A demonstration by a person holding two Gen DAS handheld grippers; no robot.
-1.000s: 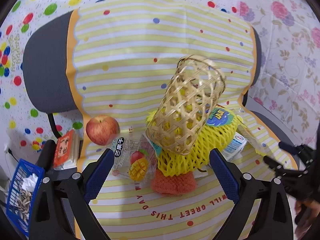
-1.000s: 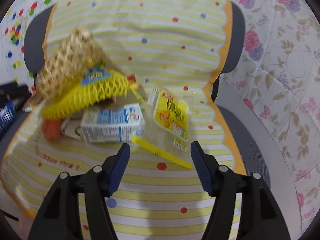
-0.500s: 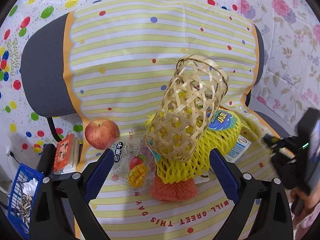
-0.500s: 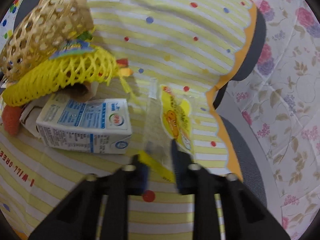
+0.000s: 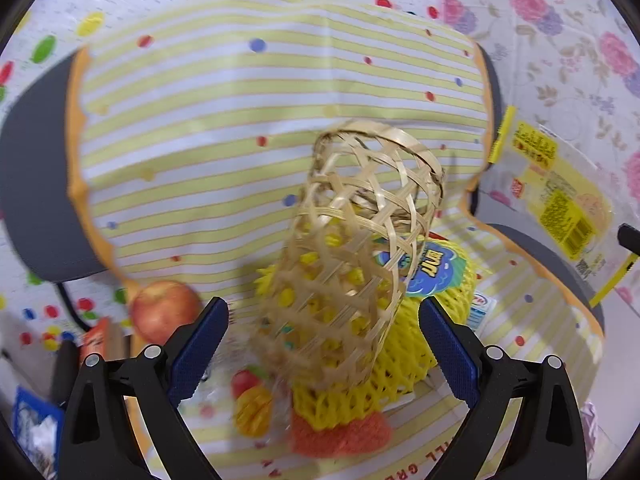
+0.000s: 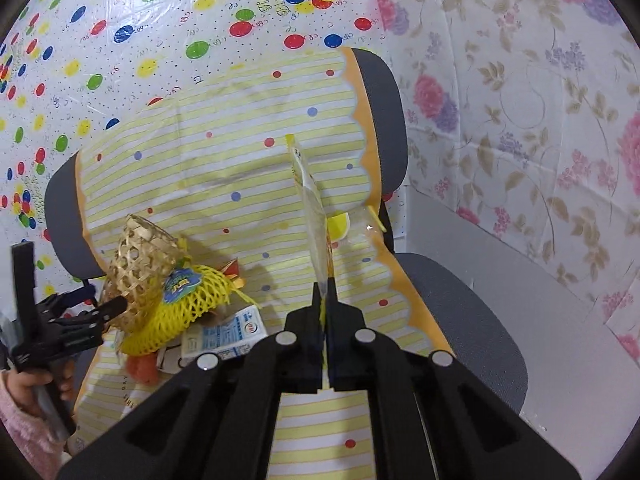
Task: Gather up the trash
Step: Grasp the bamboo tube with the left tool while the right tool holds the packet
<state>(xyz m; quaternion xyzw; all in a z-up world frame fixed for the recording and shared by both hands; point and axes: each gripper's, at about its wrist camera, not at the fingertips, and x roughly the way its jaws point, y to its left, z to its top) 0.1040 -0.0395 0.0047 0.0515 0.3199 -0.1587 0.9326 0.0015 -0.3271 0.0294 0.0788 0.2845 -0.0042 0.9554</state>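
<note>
Over striped yellow chair cloth [image 6: 224, 168], right tool [image 6: 323, 292] pinching thin, limp, slippery yellow plastic wrapper [image 6: 310, 196] by its edge; left tool [image 5: 322, 344] spread.

Milk carton [image 5: 482, 307] mostly hidden behind yellow net [image 5: 416, 344]; mango packet [image 5: 250, 400] blurred

Light: bright, even, diffuse in both views; source not visible.
Shadows: soft, short; a faint one beside the basket [image 5: 360, 248] on the striped cloth [image 5: 240, 120].
Glare: mild sheen on the plastic wall sheet [image 6: 200, 20] and on the wrapper [image 5: 560, 200].
Blur: left view smeared by motion, worst at the apple [image 5: 166, 310] and lower left; right view sharp.
Distortion: strong fisheye bending, black vignette in all corners.
Focus: right gripper [image 6: 324, 292] fingers soft up close.
</note>
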